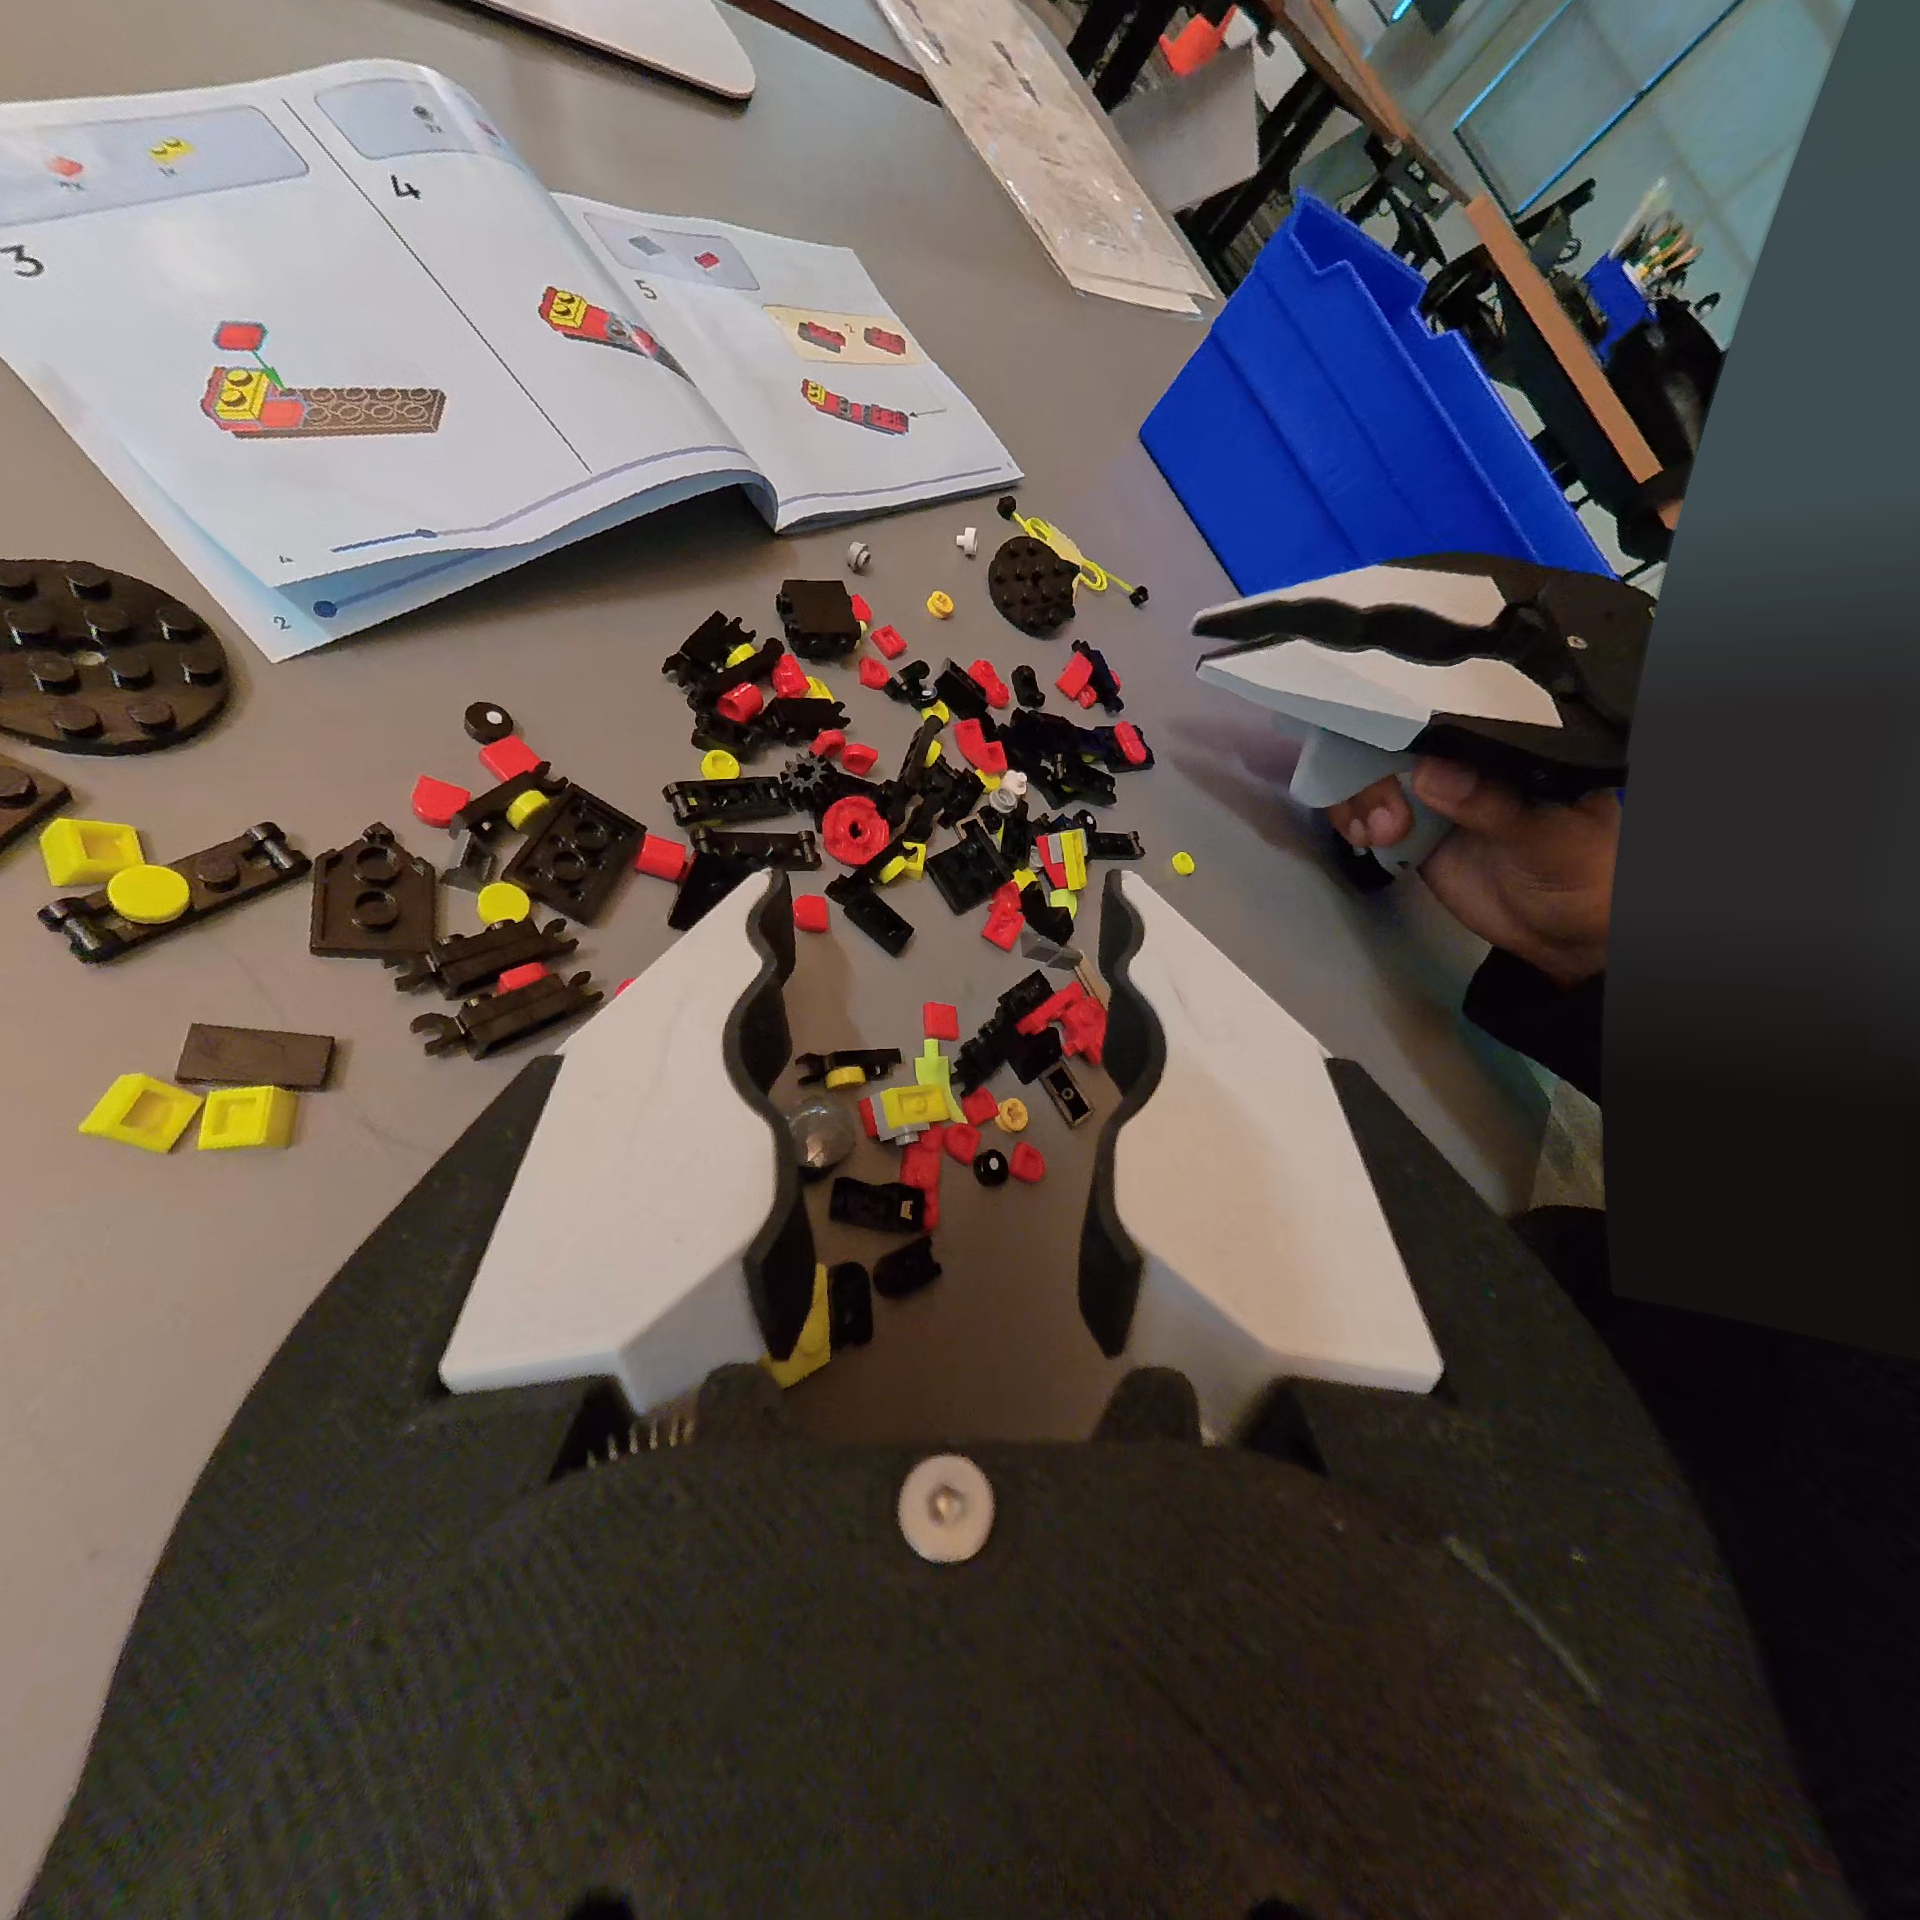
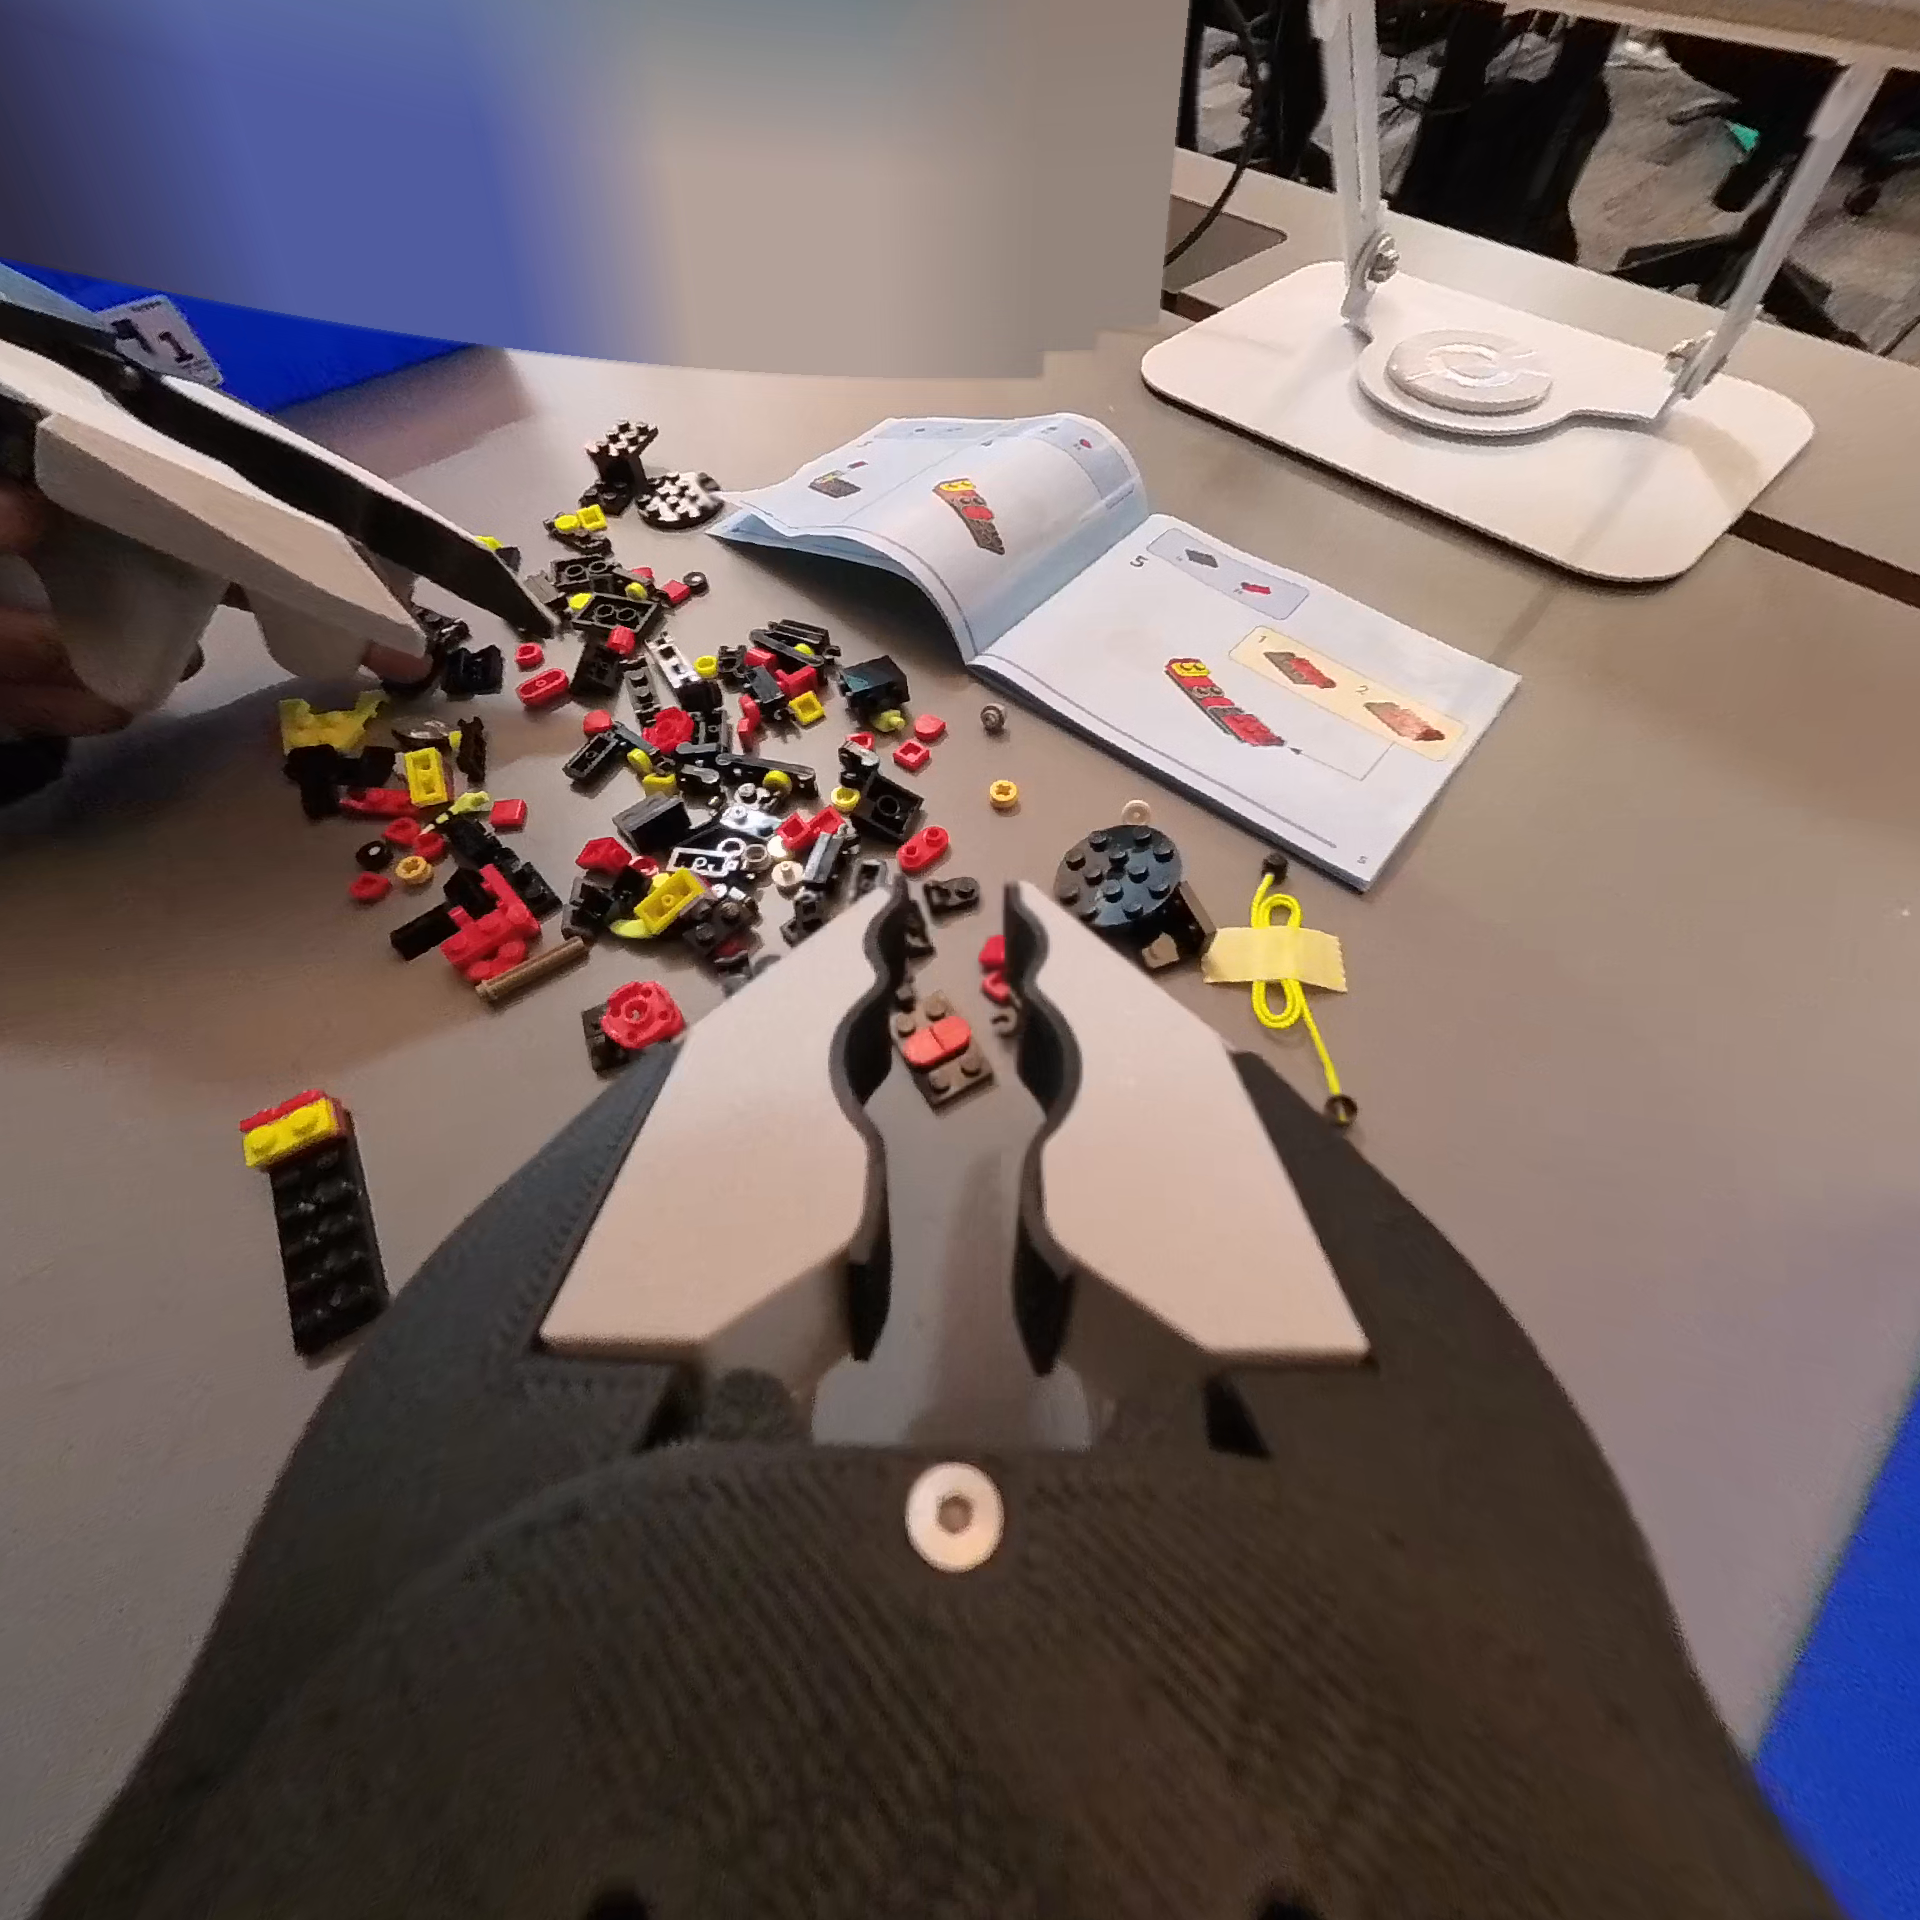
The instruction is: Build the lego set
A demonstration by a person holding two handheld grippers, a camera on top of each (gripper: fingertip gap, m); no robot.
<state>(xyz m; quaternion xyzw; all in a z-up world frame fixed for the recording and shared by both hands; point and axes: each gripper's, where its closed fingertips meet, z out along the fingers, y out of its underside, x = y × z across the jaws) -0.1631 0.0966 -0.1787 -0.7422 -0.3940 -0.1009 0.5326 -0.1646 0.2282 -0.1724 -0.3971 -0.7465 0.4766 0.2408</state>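
Note:
A pile of small black, red and yellow lego pieces [image 1: 883, 790] lies on the grey table [image 1: 260, 1299]; it also shows in the right wrist view [image 2: 675, 790]. My left gripper [image 1: 945, 894] is open and empty, low over the near side of the pile. My right gripper [image 2: 951, 899] is open by a narrow gap and empty, above a black plate with red pieces [image 2: 940, 1049]. A partial build, a long black plate with yellow and red bricks at one end [image 2: 312, 1216], lies apart from the pile. The open instruction booklet [image 1: 468, 343] lies behind the pile.
A large round black plate [image 1: 104, 655] and yellow tiles [image 1: 187, 1112] lie at the left. A small round black plate [image 2: 1122, 873] and a taped yellow string [image 2: 1278, 966] lie by the booklet. A blue bin [image 1: 1351, 416] and a white stand base [image 2: 1475, 416] stand at the table's back. My right tips are about 25 cm from the large round black plate [image 1: 104, 655], my left tips only 10 cm.

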